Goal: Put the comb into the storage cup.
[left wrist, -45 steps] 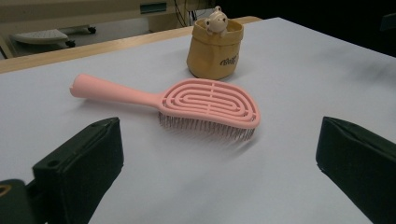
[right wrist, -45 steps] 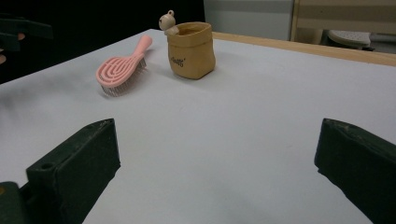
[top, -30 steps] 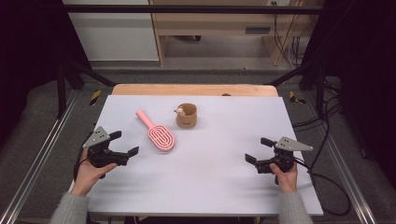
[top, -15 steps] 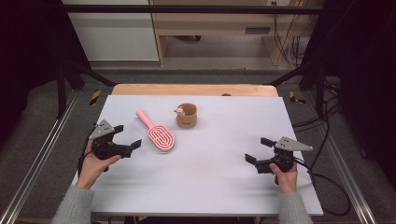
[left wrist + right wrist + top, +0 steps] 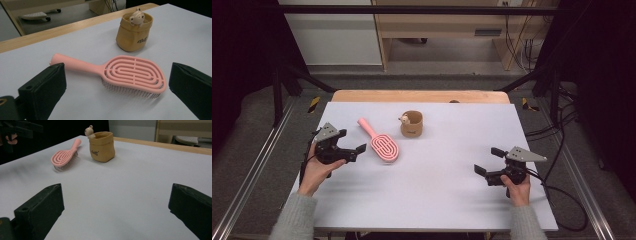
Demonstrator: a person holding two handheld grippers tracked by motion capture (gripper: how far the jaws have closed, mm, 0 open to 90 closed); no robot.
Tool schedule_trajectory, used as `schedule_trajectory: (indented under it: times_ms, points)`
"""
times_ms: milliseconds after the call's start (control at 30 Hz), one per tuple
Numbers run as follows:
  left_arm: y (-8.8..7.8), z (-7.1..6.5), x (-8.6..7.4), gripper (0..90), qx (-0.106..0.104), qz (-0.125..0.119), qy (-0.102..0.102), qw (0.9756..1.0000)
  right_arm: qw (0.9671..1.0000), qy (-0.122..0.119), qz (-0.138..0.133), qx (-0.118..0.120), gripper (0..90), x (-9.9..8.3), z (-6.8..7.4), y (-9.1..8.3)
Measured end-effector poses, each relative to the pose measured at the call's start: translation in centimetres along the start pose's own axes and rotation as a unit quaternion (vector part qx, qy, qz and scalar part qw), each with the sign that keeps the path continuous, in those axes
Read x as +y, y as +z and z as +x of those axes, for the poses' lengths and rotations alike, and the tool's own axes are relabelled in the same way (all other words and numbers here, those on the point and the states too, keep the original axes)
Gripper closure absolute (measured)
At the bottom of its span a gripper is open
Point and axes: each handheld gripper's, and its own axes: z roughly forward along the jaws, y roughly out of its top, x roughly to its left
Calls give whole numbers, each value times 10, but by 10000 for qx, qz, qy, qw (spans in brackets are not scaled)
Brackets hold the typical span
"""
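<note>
A white table top (image 5: 432,195) with a pale wooden strip along its far edge sits in a dark-curtained bay; beyond it are a grey floor, a light wooden bench (image 5: 447,25) with cables hanging at its right end, and metal rails (image 5: 252,175) running down both sides of the table. On the person's left, a hand in a grey sleeve holds the left gripper (image 5: 348,149) low over the table's left part, its jaws spread wide and pointing toward the middle of the table, with nothing between them. Just ahead of those jaws lies the pink hairbrush (image 5: 382,144), flat on the surface with bristles down; in the left gripper view the brush (image 5: 120,72) lies crosswise between and beyond the two open jaws, its handle toward the left jaw and its oval head toward the right one, not touching either. Past the brush, farther from this gripper, stands a small tan pouch (image 5: 412,124) with a little figure (image 5: 137,16) peeking over its rim. The right gripper (image 5: 488,163) is held by the other hand near the table's right front, well apart from both things, its jaws likewise wide open and empty, aimed leftward; in the right gripper view the brush (image 5: 65,155) and the pouch (image 5: 102,146) lie far ahead of its jaws, across bare white surface.
</note>
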Motion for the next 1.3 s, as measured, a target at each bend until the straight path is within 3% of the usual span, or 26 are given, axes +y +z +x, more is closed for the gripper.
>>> schedule_trajectory:
  times_ms: [700,1100,1233,1300]
  points:
    - [18,8,9,84,325,293,52,9990,10000,-3,19,8,3,0,0,1]
    - [28,10,12,254,379,399,6,9985,10000,-10,25,9,3,-1,0,1]
    - [33,9,13,386,424,391,72,9983,10000,-21,25,5,3,-1,0,2]
    - [34,9,13,408,437,410,81,9982,10000,-19,26,11,3,-1,0,2]
